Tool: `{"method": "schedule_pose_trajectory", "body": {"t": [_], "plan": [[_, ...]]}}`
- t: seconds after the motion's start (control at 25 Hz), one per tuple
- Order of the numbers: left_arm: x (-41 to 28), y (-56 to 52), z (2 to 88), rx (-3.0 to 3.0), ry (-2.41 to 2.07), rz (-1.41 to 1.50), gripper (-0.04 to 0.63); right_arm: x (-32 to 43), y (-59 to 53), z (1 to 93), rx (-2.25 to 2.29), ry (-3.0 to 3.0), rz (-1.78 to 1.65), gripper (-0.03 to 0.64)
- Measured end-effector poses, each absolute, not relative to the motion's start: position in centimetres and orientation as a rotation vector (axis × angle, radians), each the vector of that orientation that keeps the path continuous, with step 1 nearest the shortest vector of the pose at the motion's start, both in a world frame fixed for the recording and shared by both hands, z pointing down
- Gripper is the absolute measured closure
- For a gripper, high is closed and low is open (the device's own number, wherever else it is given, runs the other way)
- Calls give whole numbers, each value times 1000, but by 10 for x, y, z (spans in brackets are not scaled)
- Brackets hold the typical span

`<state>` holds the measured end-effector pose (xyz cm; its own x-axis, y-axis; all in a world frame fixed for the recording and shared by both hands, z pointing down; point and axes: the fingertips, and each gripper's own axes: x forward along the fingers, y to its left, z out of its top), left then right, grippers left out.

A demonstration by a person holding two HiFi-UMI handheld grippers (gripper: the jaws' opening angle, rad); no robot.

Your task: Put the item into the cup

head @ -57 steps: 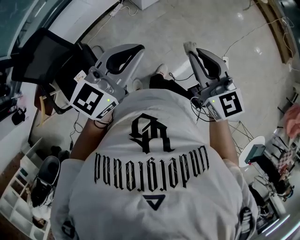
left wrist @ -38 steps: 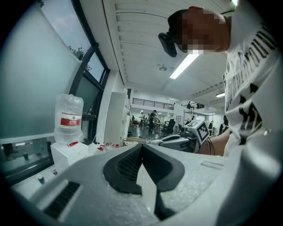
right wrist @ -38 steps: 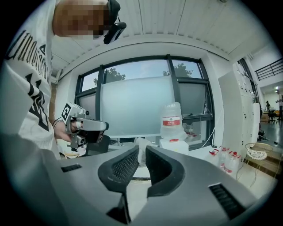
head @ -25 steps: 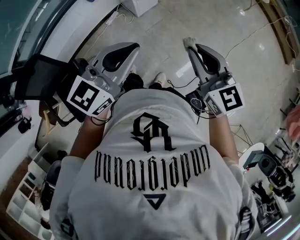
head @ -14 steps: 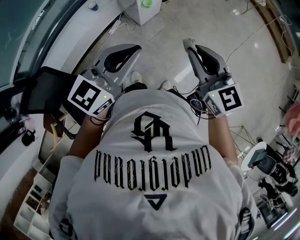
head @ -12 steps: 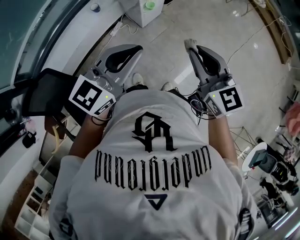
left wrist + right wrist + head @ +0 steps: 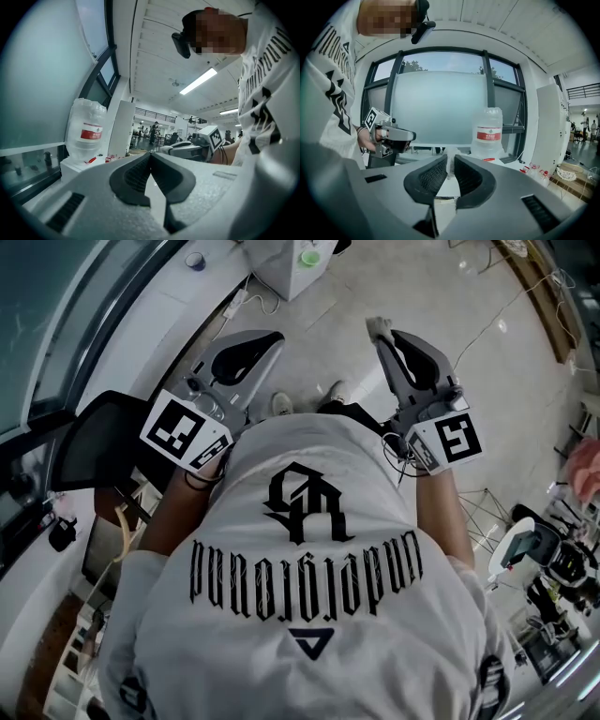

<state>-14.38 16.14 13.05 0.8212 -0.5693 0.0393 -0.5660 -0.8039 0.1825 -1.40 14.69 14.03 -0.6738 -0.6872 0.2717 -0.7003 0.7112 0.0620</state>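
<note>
The right claw (image 7: 380,332) pinches a small pale item (image 7: 450,159). The left claw (image 7: 276,336) is closed and empty. What looks like a green cup (image 7: 309,256) sits well ahead, between them.

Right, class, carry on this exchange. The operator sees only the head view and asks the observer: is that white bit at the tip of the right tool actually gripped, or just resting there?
Observer: Gripped. In the right gripper view the right tool has its jaws closed on the white item.
Operator: And the left tool, is it carrying anything?
Observer: No. The left gripper view shows the left tool with its jaws together and nothing between them.
Operator: What lies ahead of the tips?
Observer: A big water bottle with a red label stands upright beyond them.
</note>
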Motion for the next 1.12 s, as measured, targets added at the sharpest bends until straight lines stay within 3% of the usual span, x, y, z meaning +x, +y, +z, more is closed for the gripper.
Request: {"method": "schedule_pose_trajectory", "body": {"t": [0.4, 1.12], "plan": [[-160, 137, 137, 2772, -994, -41, 581, -22, 108, 147, 1050, -2690, 124, 563], [-83, 47, 132, 2653, -1203, -55, 581, 62, 0, 159, 863, -2736, 205, 563]]}}
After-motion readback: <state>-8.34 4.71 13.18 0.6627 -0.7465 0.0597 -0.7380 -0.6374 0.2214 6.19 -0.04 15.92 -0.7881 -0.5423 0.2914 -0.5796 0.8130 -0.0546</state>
